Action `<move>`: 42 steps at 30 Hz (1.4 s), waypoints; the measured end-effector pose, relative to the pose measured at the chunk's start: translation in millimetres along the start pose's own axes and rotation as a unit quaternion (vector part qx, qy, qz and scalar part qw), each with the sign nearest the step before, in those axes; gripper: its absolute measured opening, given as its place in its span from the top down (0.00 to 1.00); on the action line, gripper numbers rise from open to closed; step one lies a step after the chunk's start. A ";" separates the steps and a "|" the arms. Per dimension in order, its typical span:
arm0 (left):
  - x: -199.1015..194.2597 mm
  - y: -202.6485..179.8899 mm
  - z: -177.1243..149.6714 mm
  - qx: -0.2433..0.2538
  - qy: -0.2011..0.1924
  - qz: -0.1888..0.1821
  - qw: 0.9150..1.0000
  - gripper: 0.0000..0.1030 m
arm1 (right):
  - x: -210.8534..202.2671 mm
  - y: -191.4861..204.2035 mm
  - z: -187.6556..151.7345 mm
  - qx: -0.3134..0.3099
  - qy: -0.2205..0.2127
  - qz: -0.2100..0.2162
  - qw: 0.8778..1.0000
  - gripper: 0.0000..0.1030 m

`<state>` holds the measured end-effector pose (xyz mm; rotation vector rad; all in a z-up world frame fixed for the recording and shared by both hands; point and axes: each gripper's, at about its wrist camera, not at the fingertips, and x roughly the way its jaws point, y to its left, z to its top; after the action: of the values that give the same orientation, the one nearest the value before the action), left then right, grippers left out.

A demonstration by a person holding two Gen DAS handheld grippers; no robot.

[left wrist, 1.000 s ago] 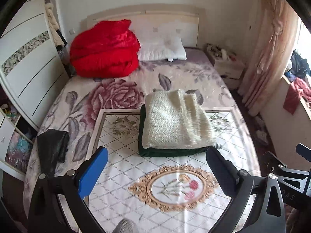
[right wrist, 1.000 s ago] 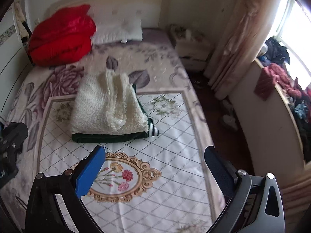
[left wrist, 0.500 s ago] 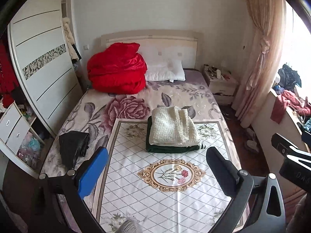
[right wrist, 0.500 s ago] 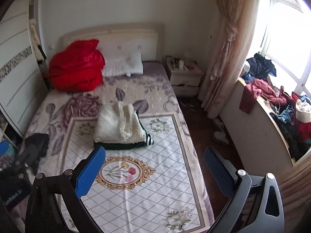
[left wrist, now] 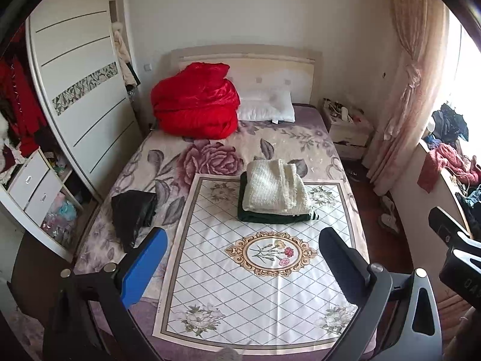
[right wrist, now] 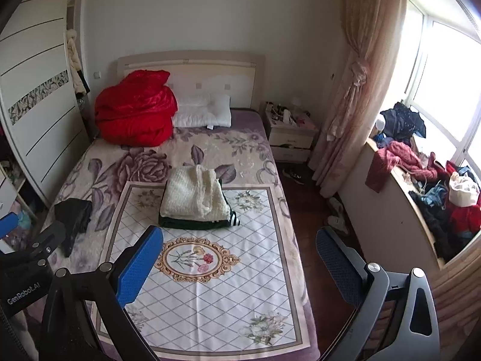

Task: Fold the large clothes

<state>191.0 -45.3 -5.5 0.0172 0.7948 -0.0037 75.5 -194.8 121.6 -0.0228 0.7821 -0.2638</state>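
A folded cream fleece garment (left wrist: 276, 188) (right wrist: 192, 194) lies on a folded dark green garment (left wrist: 264, 217) (right wrist: 192, 224), stacked on a white patterned cloth (left wrist: 258, 273) (right wrist: 207, 285) on the bed. A crumpled black garment (left wrist: 132, 210) (right wrist: 73, 215) lies at the bed's left side. My left gripper (left wrist: 242, 258) is open and empty, held high above the bed's foot, far from the stack. My right gripper (right wrist: 239, 257) is also open and empty, at the same distance.
A red quilt (left wrist: 195, 102) and white pillow (left wrist: 267, 105) lie at the headboard. A white wardrobe (left wrist: 78, 90) stands left, a nightstand (left wrist: 348, 129) and curtain (left wrist: 402, 90) right. Clothes are heaped on the window ledge (right wrist: 421, 180). Shoes (right wrist: 336, 213) lie on the floor.
Both grippers have pulled back and up from the folded stack, so the whole bed and room show. The stack has not moved. Both grippers stay open.
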 end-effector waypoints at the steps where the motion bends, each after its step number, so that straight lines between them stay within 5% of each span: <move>1: -3.6 1.1 0.6 -0.001 -0.002 0.002 1.000 0.00 | -8.2 0.6 1.9 -0.001 -0.004 0.001 1.000 0.00; 10: -29.6 10.2 0.2 -0.005 -0.027 0.008 1.000 0.00 | -32.9 9.2 13.7 -0.009 -0.017 0.024 1.000 0.00; 42: -34.7 12.0 -2.8 -0.004 -0.024 0.012 1.000 0.00 | -20.7 6.7 16.6 -0.014 -0.010 0.030 0.999 0.00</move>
<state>164.8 -33.4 17.4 0.0185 0.7461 0.0218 74.6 -184.5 147.0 -0.0278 0.7659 -0.1961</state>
